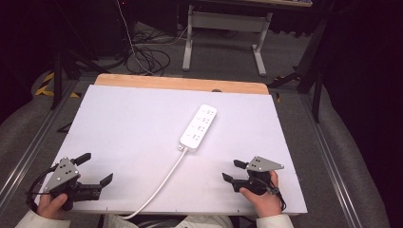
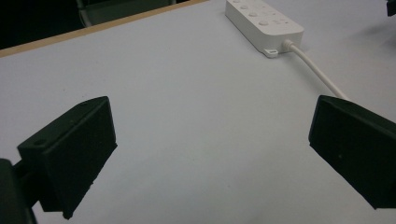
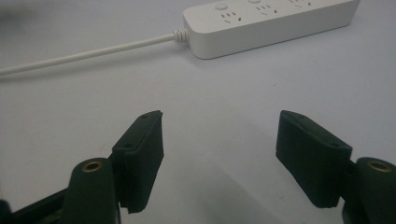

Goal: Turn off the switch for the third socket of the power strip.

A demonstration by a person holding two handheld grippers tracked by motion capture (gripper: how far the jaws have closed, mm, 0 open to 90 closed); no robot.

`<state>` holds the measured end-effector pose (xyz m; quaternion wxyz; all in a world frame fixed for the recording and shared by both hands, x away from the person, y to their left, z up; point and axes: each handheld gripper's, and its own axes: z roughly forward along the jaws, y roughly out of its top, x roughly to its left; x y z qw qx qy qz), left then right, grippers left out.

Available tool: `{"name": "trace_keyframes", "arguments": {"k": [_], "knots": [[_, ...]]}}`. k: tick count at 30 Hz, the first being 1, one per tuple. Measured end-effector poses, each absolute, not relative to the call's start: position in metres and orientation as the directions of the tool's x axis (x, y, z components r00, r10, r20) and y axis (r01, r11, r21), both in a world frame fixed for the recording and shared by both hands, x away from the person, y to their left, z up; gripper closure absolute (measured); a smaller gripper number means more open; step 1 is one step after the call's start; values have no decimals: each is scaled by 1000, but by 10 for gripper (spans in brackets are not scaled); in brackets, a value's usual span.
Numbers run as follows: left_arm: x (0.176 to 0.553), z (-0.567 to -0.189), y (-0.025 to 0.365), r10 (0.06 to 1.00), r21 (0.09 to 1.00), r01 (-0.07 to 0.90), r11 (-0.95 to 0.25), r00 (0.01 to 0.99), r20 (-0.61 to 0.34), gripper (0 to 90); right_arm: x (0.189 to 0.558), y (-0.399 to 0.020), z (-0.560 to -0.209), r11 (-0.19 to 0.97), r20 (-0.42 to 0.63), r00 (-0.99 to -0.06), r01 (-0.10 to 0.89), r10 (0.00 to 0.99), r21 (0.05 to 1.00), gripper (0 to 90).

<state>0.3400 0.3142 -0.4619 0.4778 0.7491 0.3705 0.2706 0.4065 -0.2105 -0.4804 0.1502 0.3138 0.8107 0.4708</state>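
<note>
Both claws, left claw (image 1: 95,168) and right claw (image 1: 235,170), rest wide open and empty near the power strip (image 1: 198,127), probably ready to reach it.

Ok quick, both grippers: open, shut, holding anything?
Left gripper: open, holding nothing.
Right gripper: open, holding nothing; power strip lies untouched.

We saw a white power strip (image 1: 199,127) lying flat on the white table (image 1: 123,123), sockets facing up, a little right of centre. It ran at a slant, its far end leaning right. Its white cable (image 1: 159,185) left the near end, curved near and left, and passed over the table's near edge. Nothing was plugged in.
</note>
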Motion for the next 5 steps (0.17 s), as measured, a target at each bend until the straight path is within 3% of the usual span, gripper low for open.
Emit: {"name": "trace_keyframes", "arguments": {"k": [5], "knots": [[341,-462,315,815,917,302,-261,578,42,14,407,-212,-480,354,53,-751,371,658,858,325]]}}
